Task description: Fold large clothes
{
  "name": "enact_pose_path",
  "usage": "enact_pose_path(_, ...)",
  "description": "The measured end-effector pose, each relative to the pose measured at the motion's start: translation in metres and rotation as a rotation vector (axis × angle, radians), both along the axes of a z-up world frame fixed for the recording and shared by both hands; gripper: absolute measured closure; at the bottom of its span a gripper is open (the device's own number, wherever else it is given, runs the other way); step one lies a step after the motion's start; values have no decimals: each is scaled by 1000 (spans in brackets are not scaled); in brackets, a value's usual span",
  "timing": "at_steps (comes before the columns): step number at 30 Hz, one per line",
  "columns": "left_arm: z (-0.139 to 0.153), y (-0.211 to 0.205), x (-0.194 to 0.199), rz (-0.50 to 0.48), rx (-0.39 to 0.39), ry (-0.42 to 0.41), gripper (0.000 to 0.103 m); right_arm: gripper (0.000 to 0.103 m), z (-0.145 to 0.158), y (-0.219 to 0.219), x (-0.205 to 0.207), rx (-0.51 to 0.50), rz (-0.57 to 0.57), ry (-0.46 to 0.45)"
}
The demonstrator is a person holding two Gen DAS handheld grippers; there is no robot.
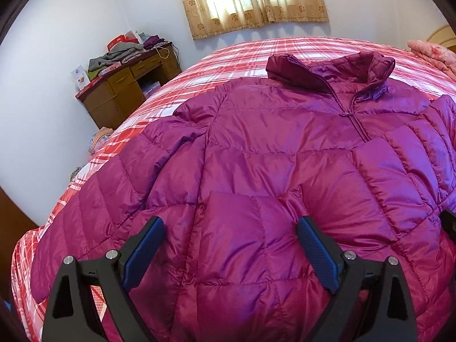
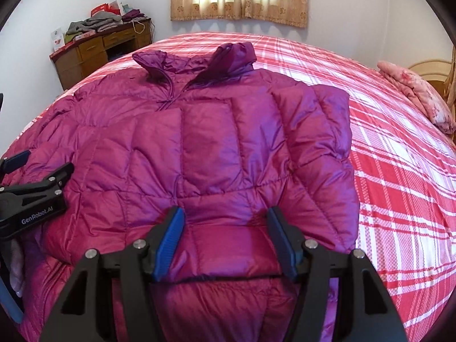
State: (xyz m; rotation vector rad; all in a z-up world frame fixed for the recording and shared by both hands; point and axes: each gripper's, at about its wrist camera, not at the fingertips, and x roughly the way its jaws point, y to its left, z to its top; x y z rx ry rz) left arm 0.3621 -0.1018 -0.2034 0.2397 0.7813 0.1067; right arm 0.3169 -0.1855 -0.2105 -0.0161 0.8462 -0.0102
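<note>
So the jacket (image 2: 199, 148) lies flat mid-frame on the bed (image 2: 399, 171), right sleeve folded in. Both my left claw (image 1: 229, 235) and right claw (image 2: 225, 222) are spread apart over the hem, gripping nothing. I'd pinch deep, since puffy nylon probably slips.

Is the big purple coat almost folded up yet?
Not yet, only started. The purple jacket lies zipped, front up, on the plaid bed, and its right sleeve is already folded in. The left sleeve still sticks out. The left gripper and right gripper are open over the hem, holding nothing.
</note>
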Motion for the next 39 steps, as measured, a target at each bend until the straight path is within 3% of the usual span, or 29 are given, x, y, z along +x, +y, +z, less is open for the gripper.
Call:
enact_pose_path(4, 5, 6, 2, -9, -34, 17, 8, 38, 0, 1, 1, -11, -2, 0)
enact_pose_path(6, 22, 18, -2, 15, -45, -11, 8, 37, 1, 1, 0, -12, -1, 3)
enact_pose_path(9, 58, 50, -18, 42, -77, -81, 8, 24, 9, -2, -4, 18, 14, 8)
enact_pose_path(13, 81, 108, -37, 101, -14, -139, 8, 17, 36, 0, -32, 26, 12, -53)
enact_pose_path(19, 58, 235, -54, 312, 33, -39, 8, 16, 34, 14, -73, 9, 54, -59)
enact_pose_path(23, 43, 294, -67, 420, -50, 17, 8, 16, 20, 21, -82, -1, 52, -36)
enact_pose_path(26, 28, 314, -68, 465, -112, 51, 8, 16, 19, 26, -88, -6, 68, -44)
enact_pose_path(31, 6, 314, -59, 453, -200, 100, 8, 16, 24, 30, -95, -19, 76, -63)
enact_pose_path(32, 4, 312, -58, 437, -217, 92, 15, 16, 24, 30, -96, -18, 74, -64)
enact_pose_path(33, 5, 312, -58, 421, -228, 81, 29, 16, 24, 28, -97, -17, 69, -65)
enact_pose_path(34, 5, 309, -56, 400, -235, 77, 58, 16, 24, 26, -98, -17, 63, -66)
enact_pose_path(37, 22, 295, -58, 368, -163, 19, 80, 16, 25, 19, -100, -15, 46, -74)
enact_pose_path(39, 41, 280, -63, 335, -103, -48, 81, 16, 25, 14, -101, -15, 31, -80)
